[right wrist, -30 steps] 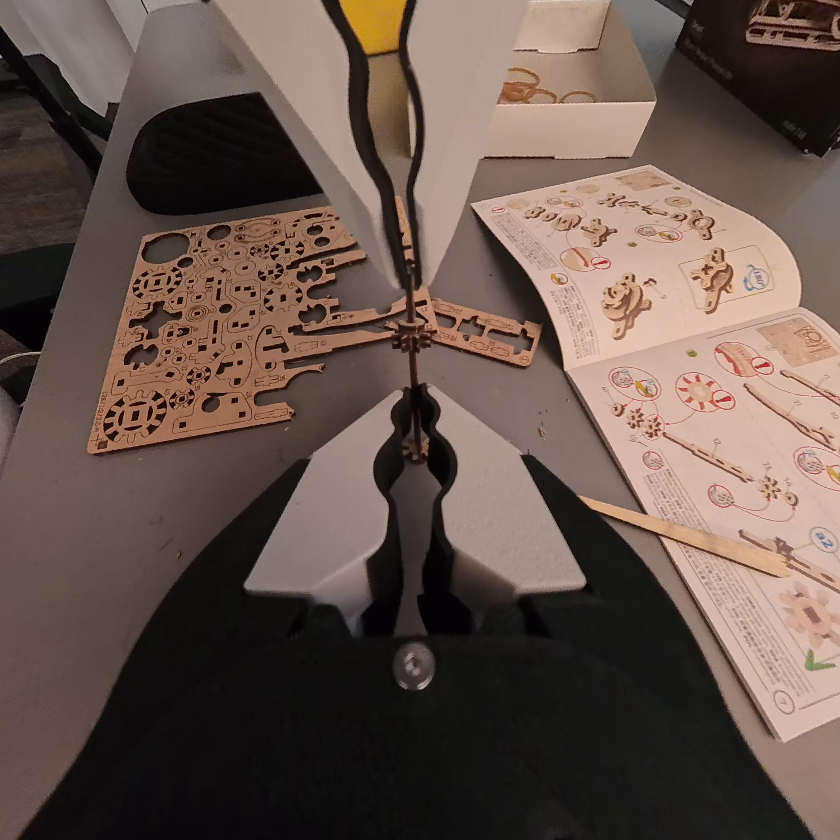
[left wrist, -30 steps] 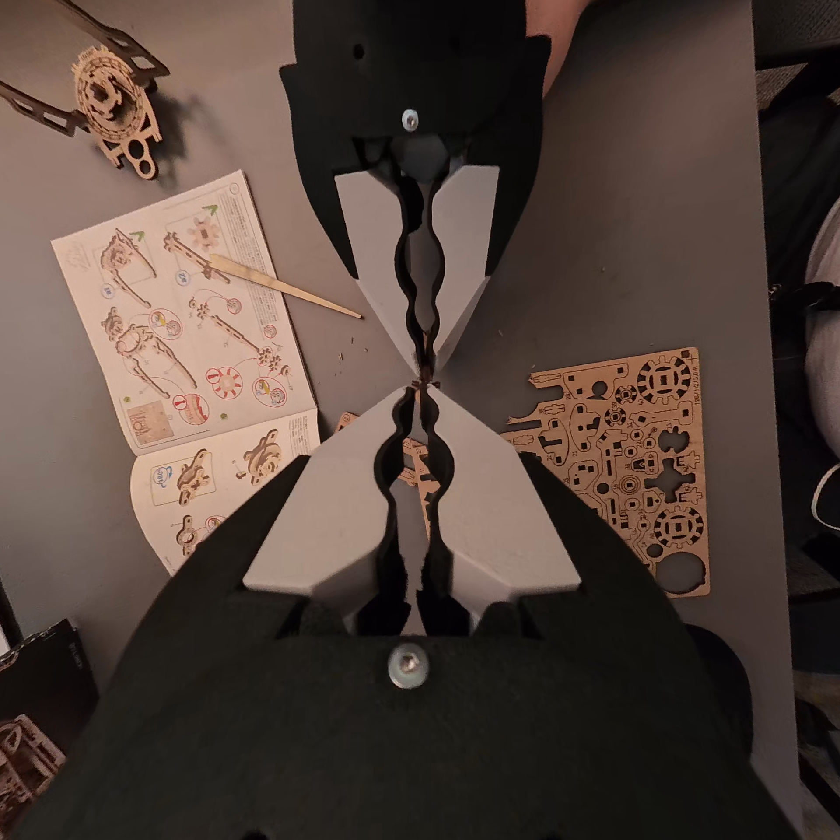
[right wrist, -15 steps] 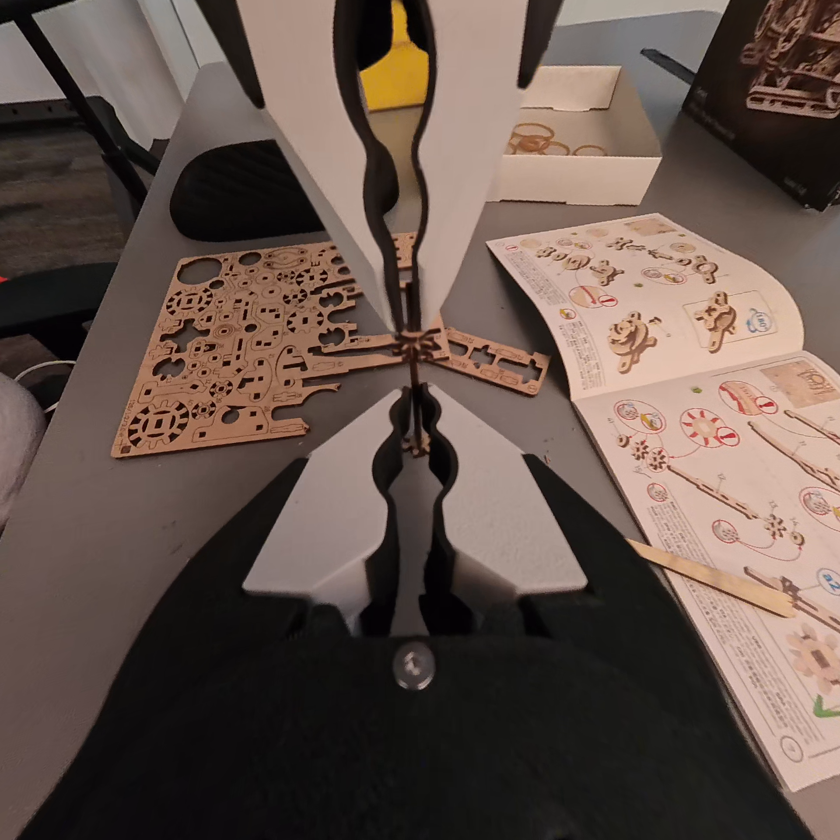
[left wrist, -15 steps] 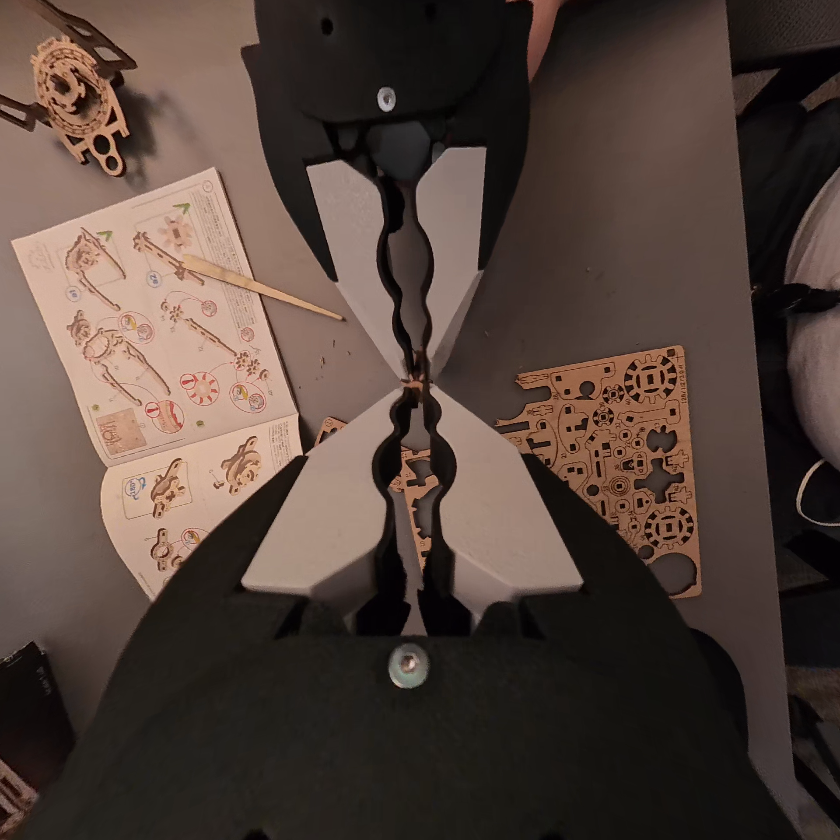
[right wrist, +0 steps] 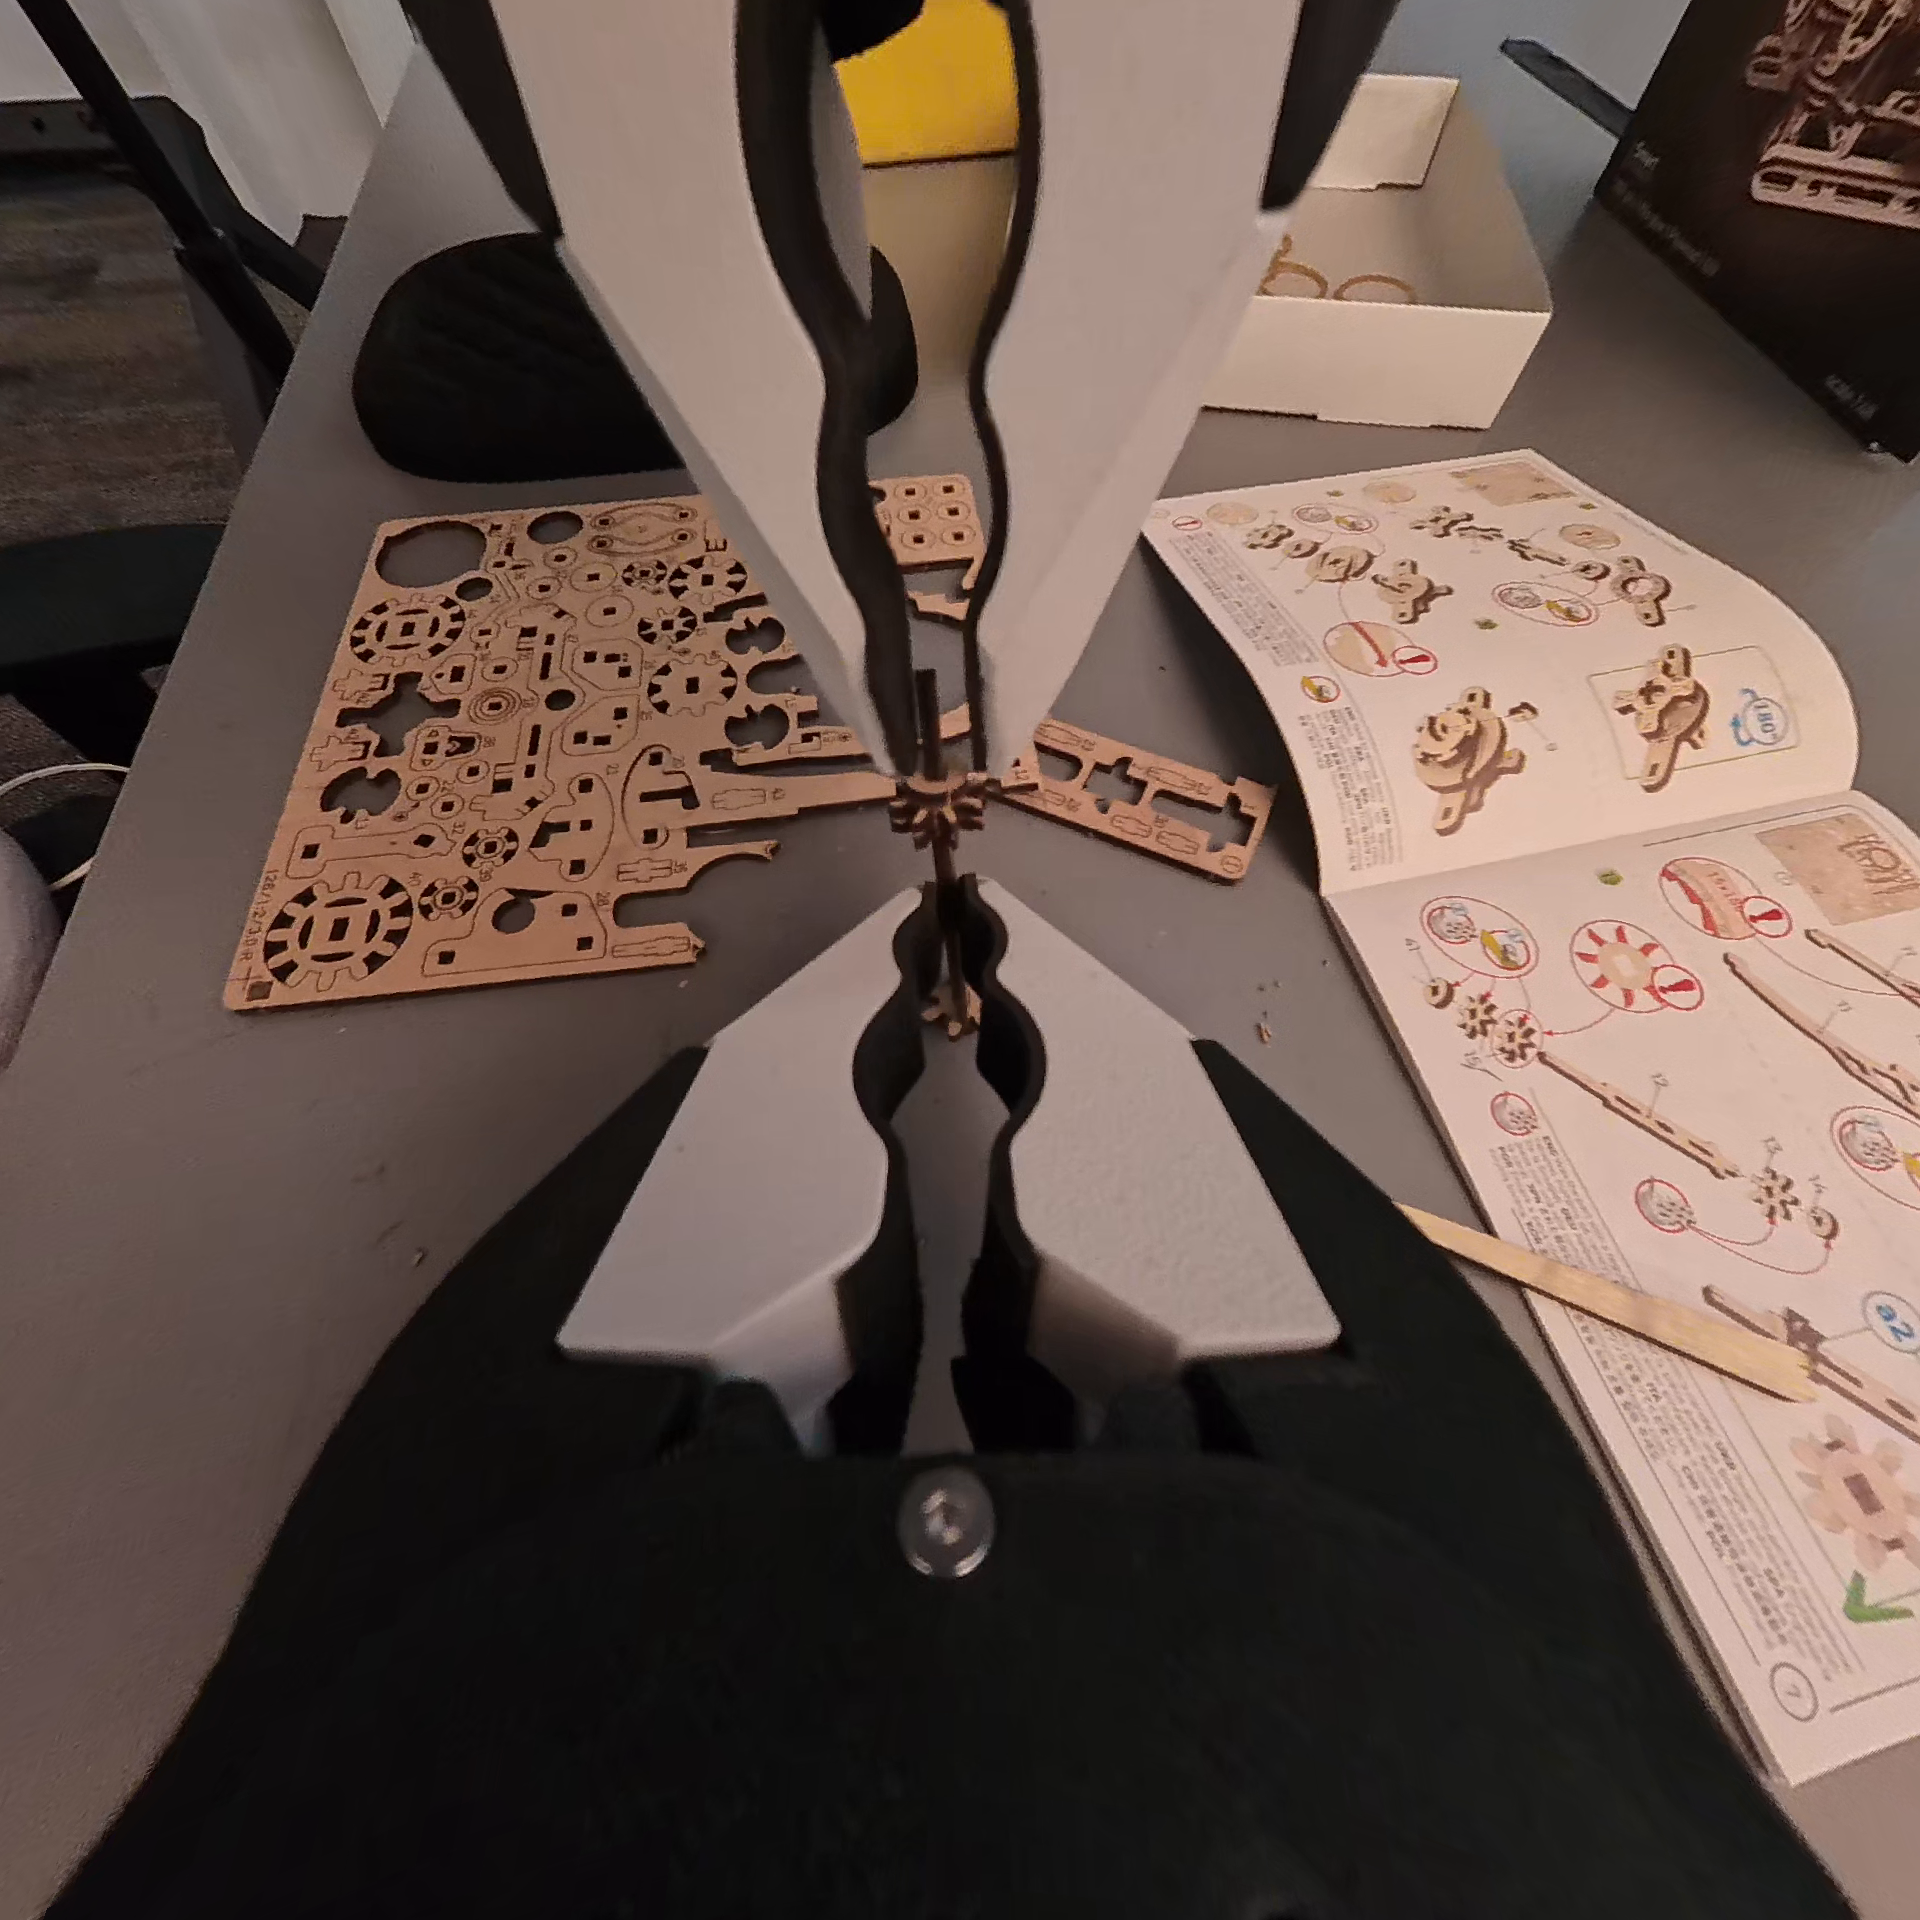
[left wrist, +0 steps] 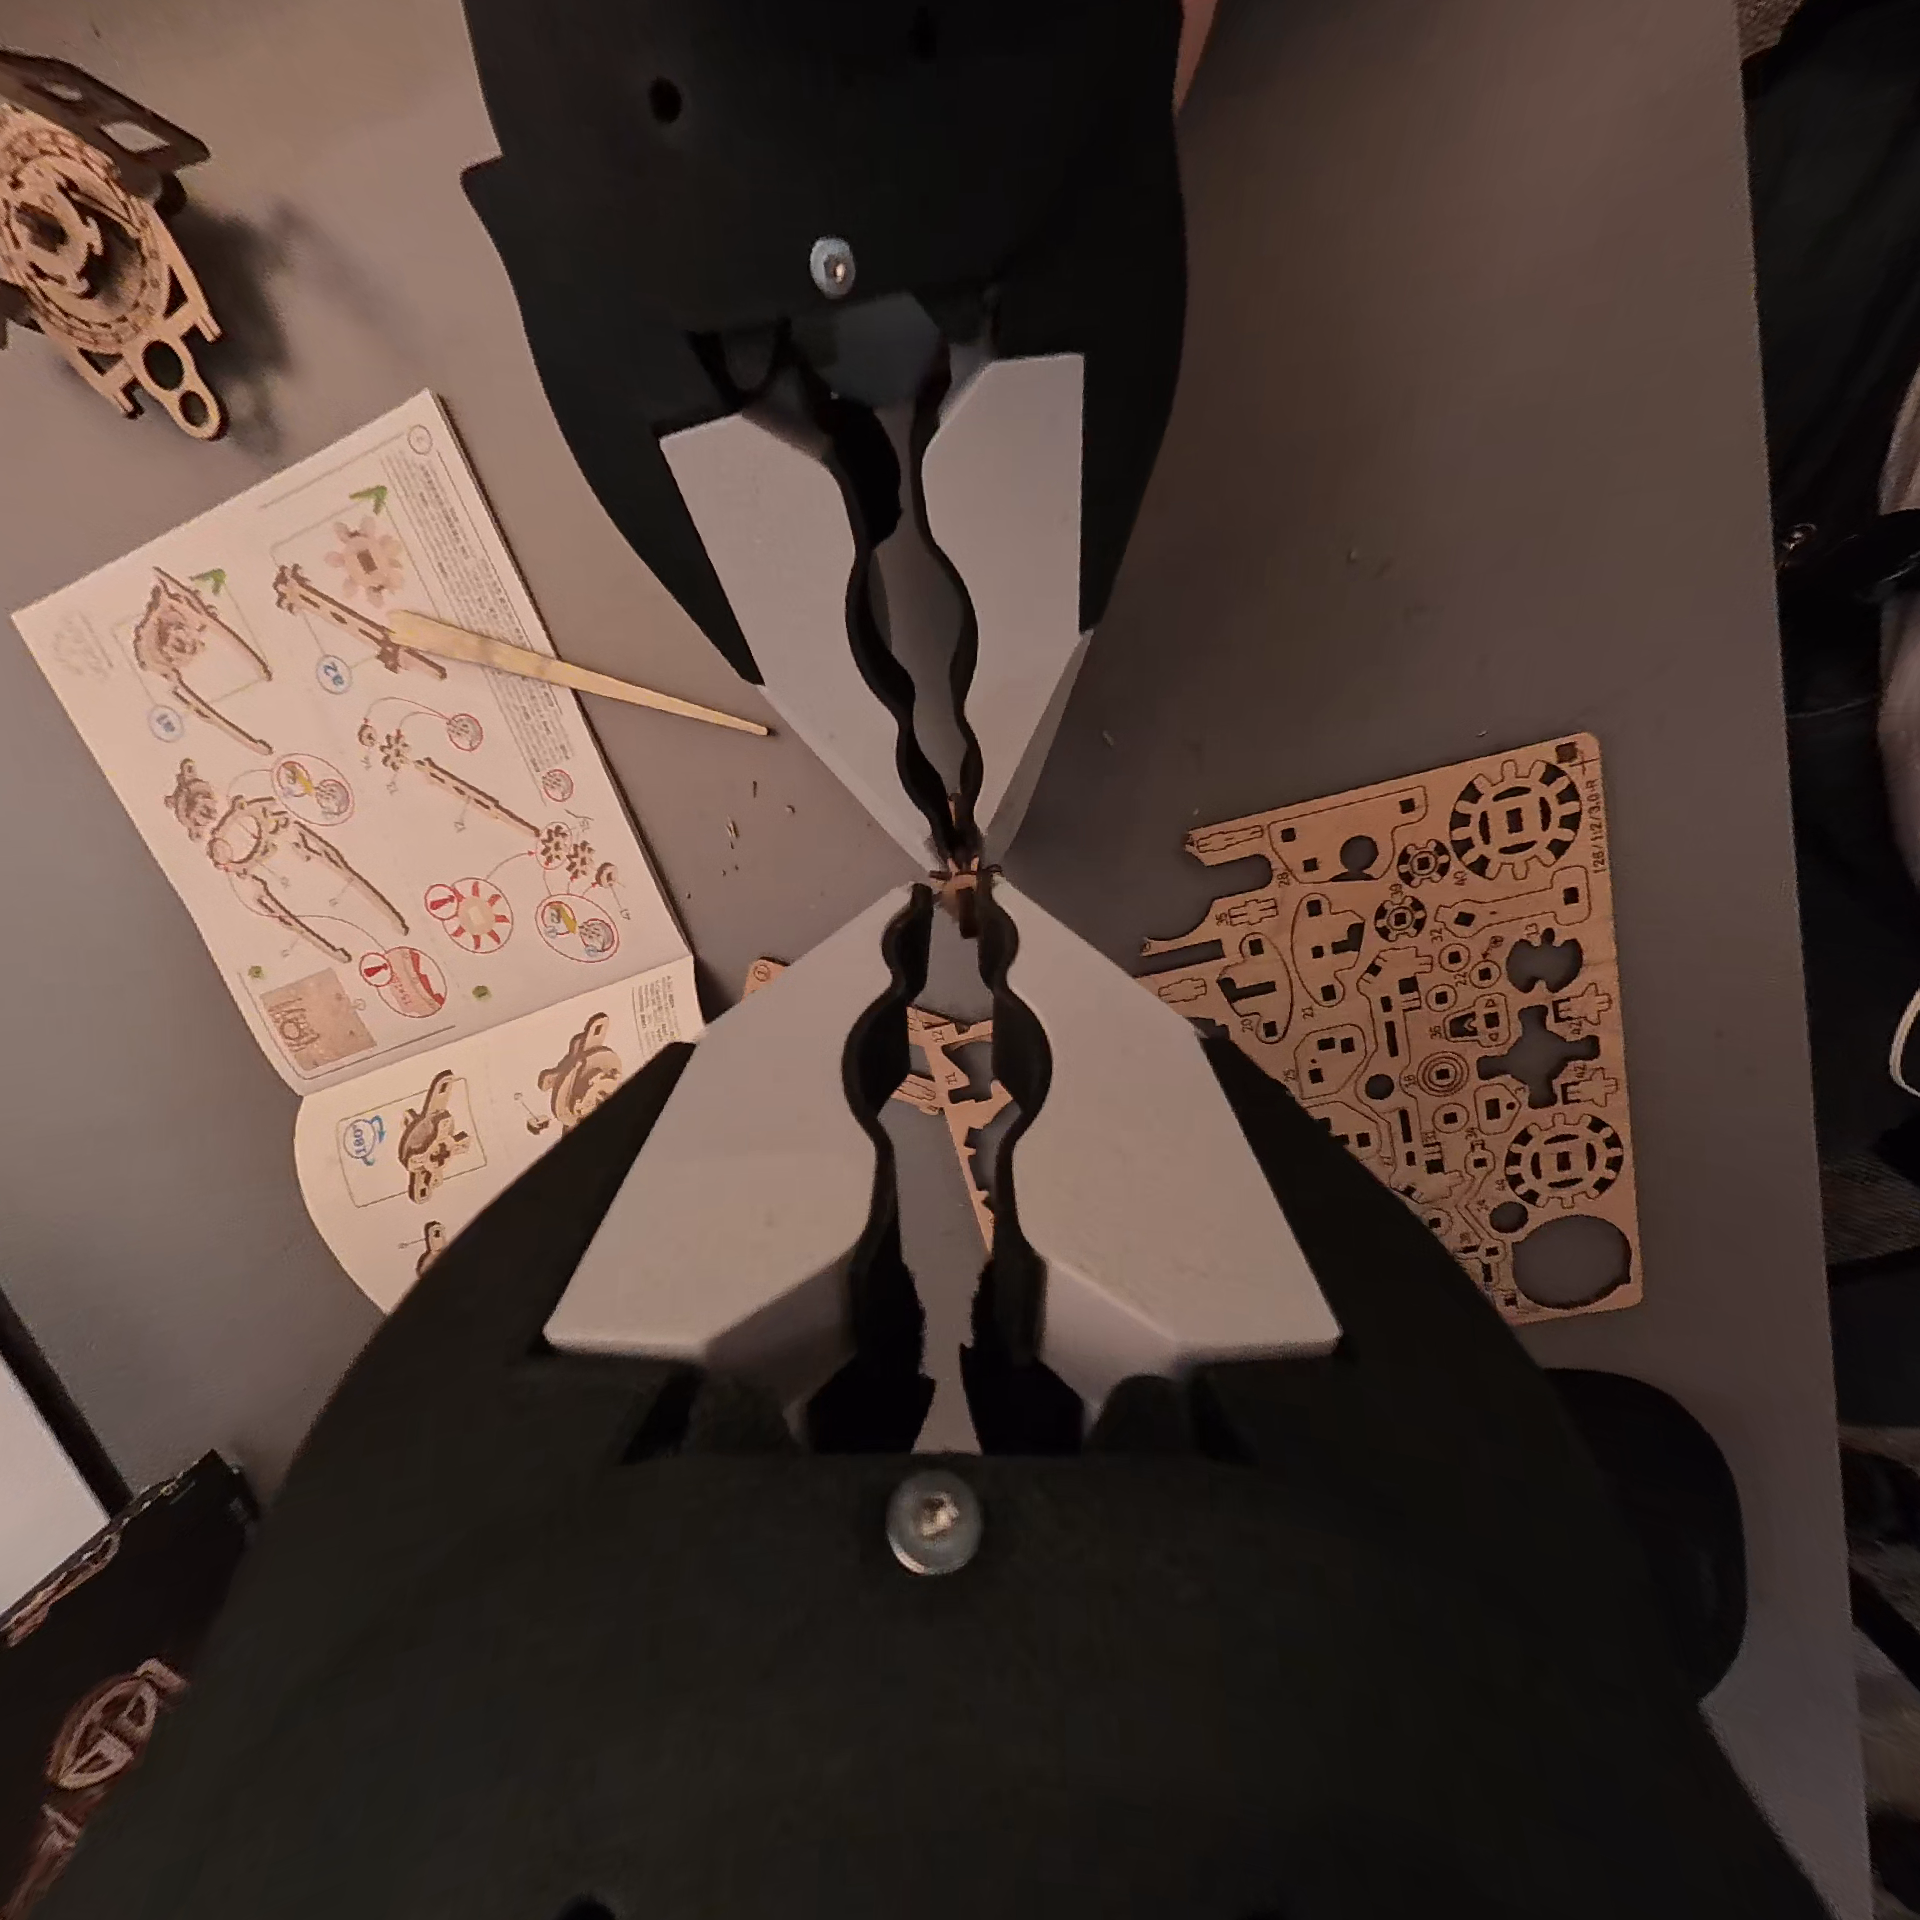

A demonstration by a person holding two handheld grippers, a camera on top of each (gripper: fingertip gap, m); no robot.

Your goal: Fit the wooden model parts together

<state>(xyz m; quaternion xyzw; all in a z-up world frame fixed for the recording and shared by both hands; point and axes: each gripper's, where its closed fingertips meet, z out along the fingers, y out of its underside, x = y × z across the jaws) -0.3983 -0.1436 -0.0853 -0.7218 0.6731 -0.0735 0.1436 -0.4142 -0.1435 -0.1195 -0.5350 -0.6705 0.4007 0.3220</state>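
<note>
My right gripper is shut on a thin wooden axle that points forward. A small wooden gear sits on the axle's back end, between my fingers. A second small gear sits on the axle just past my fingertips. My left gripper faces the right one tip to tip above the grey table. Its jaws stand slightly apart, one on each side of the axle's end, with their tips at the second gear's rim. The left gripper also shows in the right wrist view.
A laser-cut parts sheet and a smaller sheet strip lie under the grippers. An open instruction booklet carries a wooden stick. A partly built model, a white box and a black object stand farther off. Less than 4 cm separates the two grippers' tips.
My left gripper's jaws have parted a little; before, they were pinched shut at the gear. Both grippers have drifted slightly and stay tip to tip. The right gripper keeps the axle.
</note>
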